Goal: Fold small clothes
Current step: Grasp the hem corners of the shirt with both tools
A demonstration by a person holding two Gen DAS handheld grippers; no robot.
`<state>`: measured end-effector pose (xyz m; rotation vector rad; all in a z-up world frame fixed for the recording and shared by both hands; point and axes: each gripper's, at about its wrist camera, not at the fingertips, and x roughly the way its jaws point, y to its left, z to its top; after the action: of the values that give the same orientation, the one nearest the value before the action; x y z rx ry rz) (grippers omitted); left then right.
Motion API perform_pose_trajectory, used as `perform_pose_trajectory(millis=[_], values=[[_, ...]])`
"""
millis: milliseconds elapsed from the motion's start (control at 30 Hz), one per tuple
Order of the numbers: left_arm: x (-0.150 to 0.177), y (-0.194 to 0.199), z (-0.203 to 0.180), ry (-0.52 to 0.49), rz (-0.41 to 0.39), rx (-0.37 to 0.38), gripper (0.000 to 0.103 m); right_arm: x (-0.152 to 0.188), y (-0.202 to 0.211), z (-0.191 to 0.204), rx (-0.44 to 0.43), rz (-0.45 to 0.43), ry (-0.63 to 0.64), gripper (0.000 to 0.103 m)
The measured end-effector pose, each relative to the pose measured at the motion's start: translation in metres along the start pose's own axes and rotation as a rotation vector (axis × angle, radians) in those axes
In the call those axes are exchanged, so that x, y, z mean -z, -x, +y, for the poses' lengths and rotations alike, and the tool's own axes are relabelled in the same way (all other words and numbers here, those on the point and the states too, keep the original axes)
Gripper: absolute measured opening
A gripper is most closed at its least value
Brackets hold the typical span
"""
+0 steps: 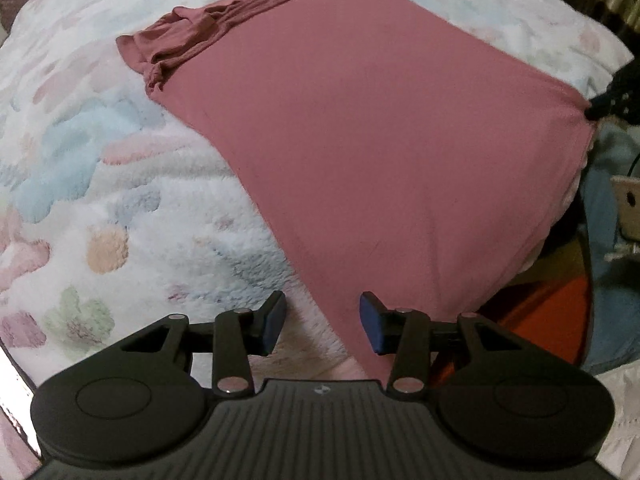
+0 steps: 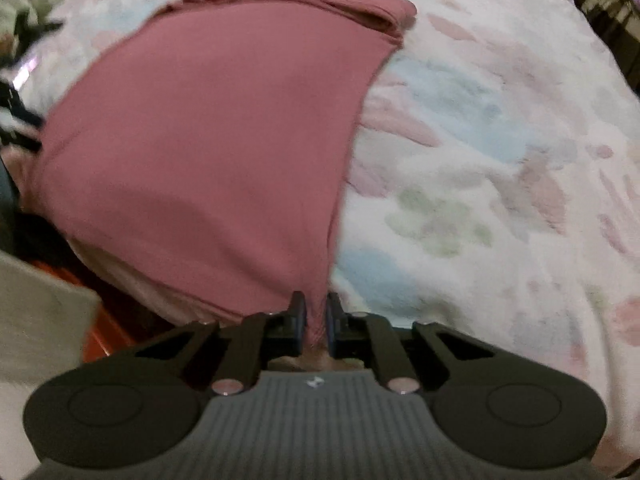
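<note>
A dusty-pink garment [image 1: 380,128] lies spread flat on the bed, its far end bunched into folds [image 1: 192,36]. My left gripper [image 1: 322,322] hovers open over the garment's near corner, whose tip runs down beside the right pad [image 1: 370,324]; the pads do not press on it. In the right wrist view the same garment [image 2: 208,128] fills the middle, and my right gripper [image 2: 316,312] is shut on its other near corner, the cloth pinched between the blue pads. That gripper also shows as a dark shape [image 1: 602,102] at the garment's right corner in the left wrist view.
A fluffy white blanket [image 1: 100,208] with pastel blotches covers the bed under the garment. Past the bed's near edge are an orange-red object [image 1: 556,300], blue cloth [image 1: 612,240] and a beige item [image 2: 36,320]. Clutter lines the far corners.
</note>
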<state>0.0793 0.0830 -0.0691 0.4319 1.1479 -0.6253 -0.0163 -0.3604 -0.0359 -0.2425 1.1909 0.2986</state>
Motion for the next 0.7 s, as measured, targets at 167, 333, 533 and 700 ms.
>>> perform_pose_trajectory(millis=[167,333,533,700], values=[[0.004,0.002,-0.004,-0.066,0.039,-0.009,0.051,0.003,0.01,-0.013,0.003,0.004,0.0,0.005],[0.008,0.026,-0.022,-0.173,0.011,0.047,0.051,-0.006,0.028,0.007,0.01,-0.036,0.17,0.013],[0.017,0.023,-0.056,-0.355,0.028,0.123,0.06,-0.011,0.03,0.046,-0.063,-0.064,0.424,0.028],[0.027,-0.004,-0.077,-0.438,0.052,0.134,0.065,-0.011,0.014,0.064,-0.085,-0.052,0.575,0.036]])
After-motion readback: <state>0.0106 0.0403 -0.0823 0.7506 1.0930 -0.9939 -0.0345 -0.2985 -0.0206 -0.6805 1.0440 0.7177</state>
